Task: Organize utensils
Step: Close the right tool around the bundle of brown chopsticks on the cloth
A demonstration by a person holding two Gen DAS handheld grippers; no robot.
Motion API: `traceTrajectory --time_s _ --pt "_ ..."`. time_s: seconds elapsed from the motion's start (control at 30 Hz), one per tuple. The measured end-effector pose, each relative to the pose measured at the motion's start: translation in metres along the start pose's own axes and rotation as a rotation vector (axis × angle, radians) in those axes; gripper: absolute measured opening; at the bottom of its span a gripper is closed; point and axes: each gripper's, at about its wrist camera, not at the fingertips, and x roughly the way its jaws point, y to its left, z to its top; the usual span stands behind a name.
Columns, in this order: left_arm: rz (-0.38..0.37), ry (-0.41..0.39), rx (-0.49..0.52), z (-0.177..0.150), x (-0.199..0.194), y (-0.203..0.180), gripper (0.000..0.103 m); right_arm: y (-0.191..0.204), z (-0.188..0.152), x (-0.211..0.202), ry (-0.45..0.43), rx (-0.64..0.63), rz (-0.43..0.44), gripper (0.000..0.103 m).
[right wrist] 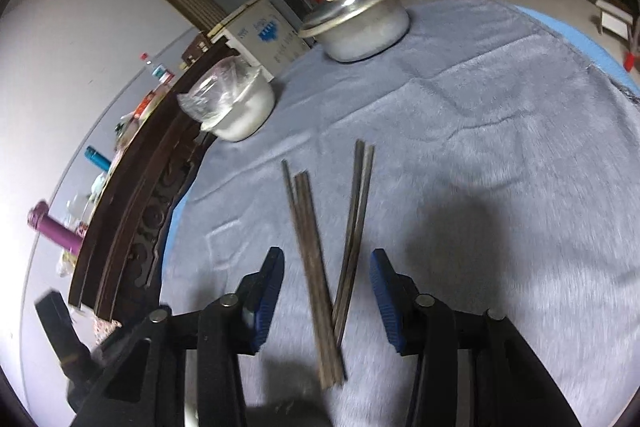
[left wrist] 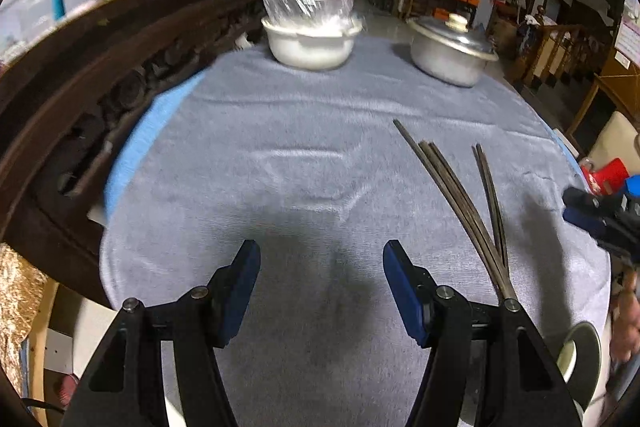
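A grey towel (right wrist: 500, 155) covered the tabletop, with a lidded aluminium pot (right wrist: 360, 23) and a plastic-wrapped white pot (right wrist: 240, 107) at its far side. The chopsticks (right wrist: 320, 267) lay fanned near the towel's front edge, between the right tool (right wrist: 327, 291)'s parted, untouching blades. The left tool (left wrist: 322, 287) hung released beside them. Best gather the sticks parallel before clenching.

Left gripper (left wrist: 322, 255) with jaws apart over bare grey cloth (left wrist: 280, 147), dark chopsticks (left wrist: 464, 203) fanned on the cloth toward its right edge, white bowl (left wrist: 310, 43) with plastic wrap and lidded metal pot (left wrist: 450, 57) at the far edge, right gripper (left wrist: 600, 215) entering from the right edge.
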Motion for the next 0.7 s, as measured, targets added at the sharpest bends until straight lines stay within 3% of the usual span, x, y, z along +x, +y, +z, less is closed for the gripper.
traceTrajectory --time_s 0.07,0.33,0.5,0.7 --pt "-0.03 0.03 0.002 0.007 0.012 -0.001 0.065 -0.003 0.013 0.015 0.022 0.01 -0.012 0.036" --pt "-0.095 0.133 0.0 0.044 0.062 -0.003 0.065 0.004 0.043 0.064 0.085 -0.023 -0.035 0.036" --pt "-0.105 0.151 -0.001 0.07 0.082 -0.008 0.065 0.004 0.061 0.084 0.13 0.001 0.003 0.028" --pt "-0.134 0.18 -0.004 0.092 0.107 -0.02 0.065 0.002 0.084 0.112 0.15 0.03 -0.05 0.023"
